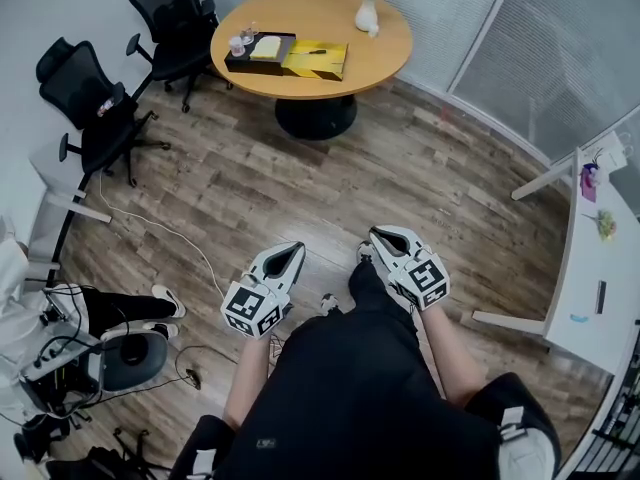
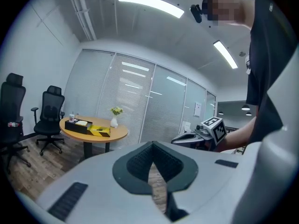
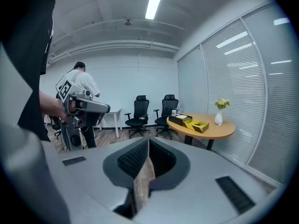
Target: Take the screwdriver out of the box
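On the round wooden table [image 1: 385,43] at the far end of the room lie a black box [image 1: 258,52] and an open yellow box [image 1: 316,59]. A small dark thing lies in the yellow box, too small to make out; I can single out no screwdriver. I stand well back from the table, with both grippers held at waist height. My left gripper [image 1: 295,248] and right gripper [image 1: 375,233] point toward the table. Both are shut with nothing between their pads. The left gripper view shows the table [image 2: 93,127] far ahead and the right gripper [image 2: 187,138] beside it.
Two black office chairs [image 1: 90,98] [image 1: 175,18] stand left of the table. A white vase [image 1: 367,13] with flowers and a cup sit on it. A white desk [image 1: 600,268] runs along the right. Equipment and cables [image 1: 60,368] lie at the lower left, near a person's legs.
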The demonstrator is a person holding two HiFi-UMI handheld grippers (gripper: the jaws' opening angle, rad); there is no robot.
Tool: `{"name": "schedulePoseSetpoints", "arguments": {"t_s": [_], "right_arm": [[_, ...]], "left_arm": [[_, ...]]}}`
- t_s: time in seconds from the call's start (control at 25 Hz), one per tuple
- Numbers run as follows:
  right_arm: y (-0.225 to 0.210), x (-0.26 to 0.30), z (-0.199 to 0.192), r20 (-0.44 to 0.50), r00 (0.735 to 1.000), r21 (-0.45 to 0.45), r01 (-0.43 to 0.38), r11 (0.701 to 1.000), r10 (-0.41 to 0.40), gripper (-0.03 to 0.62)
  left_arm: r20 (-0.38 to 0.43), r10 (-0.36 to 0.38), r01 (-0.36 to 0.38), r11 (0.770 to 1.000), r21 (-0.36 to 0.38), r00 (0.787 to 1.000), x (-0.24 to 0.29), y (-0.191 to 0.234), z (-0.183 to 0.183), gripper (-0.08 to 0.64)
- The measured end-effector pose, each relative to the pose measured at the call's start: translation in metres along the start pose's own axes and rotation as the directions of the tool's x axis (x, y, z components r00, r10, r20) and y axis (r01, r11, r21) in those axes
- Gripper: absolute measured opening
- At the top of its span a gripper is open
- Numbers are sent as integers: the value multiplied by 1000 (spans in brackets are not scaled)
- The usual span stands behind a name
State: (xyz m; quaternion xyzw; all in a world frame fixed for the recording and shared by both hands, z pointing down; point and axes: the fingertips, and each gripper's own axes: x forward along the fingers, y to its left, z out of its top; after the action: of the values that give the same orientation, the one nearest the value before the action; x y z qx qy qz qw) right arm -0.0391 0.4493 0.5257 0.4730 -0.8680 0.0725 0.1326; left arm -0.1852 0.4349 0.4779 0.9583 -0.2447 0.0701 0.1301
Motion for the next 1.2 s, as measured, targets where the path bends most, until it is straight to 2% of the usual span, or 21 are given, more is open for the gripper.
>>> {"name": "schedulePoseSetpoints", "arguments": {"t_s": [0.4, 0.92, 1.2], "right_arm": [[-29, 12, -7, -13, 1000, 31, 4, 999, -4, 8], [-104, 48, 3, -8, 1000, 46, -30, 999, 30, 8], [-144, 71, 8, -8, 999, 86, -47, 995, 48, 8]], "left_arm": [[-22, 12, -13, 1000, -21, 1000, 23, 15, 1, 6], [-35, 54, -55, 998, -26, 998, 77, 47, 23, 6], [-38, 90, -91, 995, -27, 995, 104, 68, 31, 6]]}}
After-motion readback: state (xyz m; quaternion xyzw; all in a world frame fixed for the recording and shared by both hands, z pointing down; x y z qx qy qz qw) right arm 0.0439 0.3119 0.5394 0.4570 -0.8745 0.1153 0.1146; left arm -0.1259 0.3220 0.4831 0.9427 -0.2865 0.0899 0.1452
